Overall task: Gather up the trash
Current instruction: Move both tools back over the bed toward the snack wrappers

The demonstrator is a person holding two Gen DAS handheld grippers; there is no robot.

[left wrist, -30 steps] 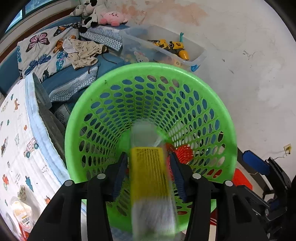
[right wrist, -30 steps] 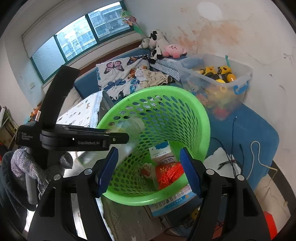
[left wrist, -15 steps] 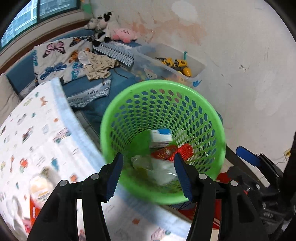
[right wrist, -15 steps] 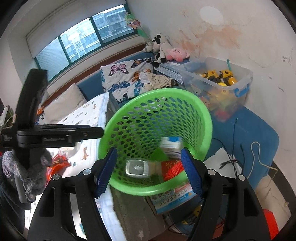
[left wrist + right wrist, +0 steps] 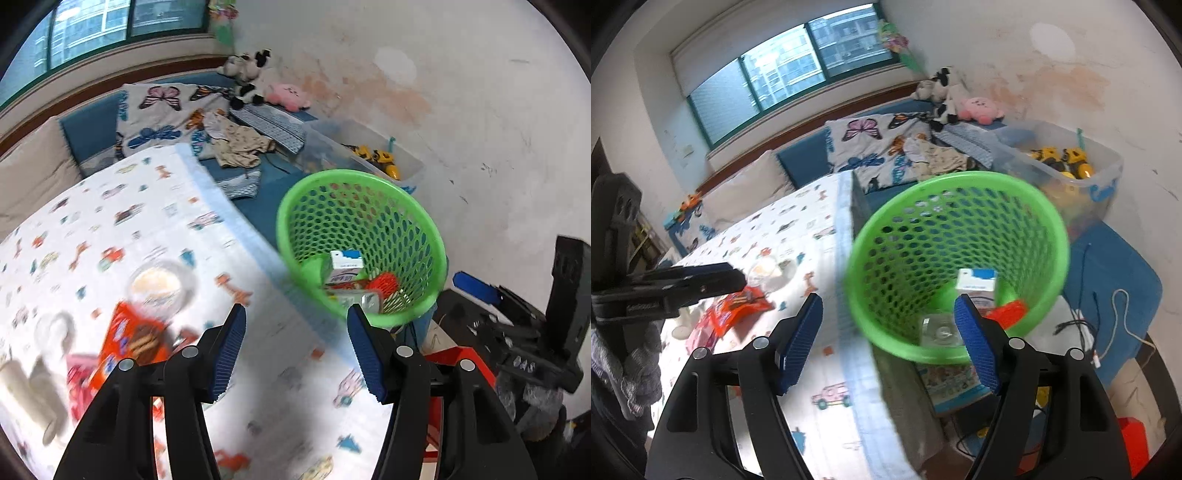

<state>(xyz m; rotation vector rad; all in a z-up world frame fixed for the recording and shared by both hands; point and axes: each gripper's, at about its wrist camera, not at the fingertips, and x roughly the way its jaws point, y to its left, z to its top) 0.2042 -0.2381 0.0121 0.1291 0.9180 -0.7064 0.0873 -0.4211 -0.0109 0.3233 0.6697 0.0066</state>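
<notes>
A green mesh basket (image 5: 437,258) (image 5: 857,258) stands past the table's edge. Inside it lie a blue-and-white carton (image 5: 345,264) (image 5: 977,280), a clear bottle (image 5: 364,301) (image 5: 938,330) and red trash (image 5: 384,282). My left gripper (image 5: 295,314) is open and empty over the patterned tablecloth (image 5: 166,206), left of the basket. An orange snack packet (image 5: 129,336) (image 5: 735,306), a clear round lid (image 5: 160,284) and a pale roll (image 5: 33,391) lie blurred on the cloth. My right gripper (image 5: 888,299) hangs before the basket with its jaws opening and nothing between them.
A clear toy bin (image 5: 1071,158) sits behind the basket on a blue bench (image 5: 1115,258), where cables (image 5: 1119,321) also lie. Plush toys (image 5: 980,109) and clothes lie farther back. A red stool (image 5: 454,369) is below the table edge.
The left gripper let a yellow-labelled bottle drop into the basket, then drew back left and up over the table. The right gripper backed away slightly and its jaws widened.
</notes>
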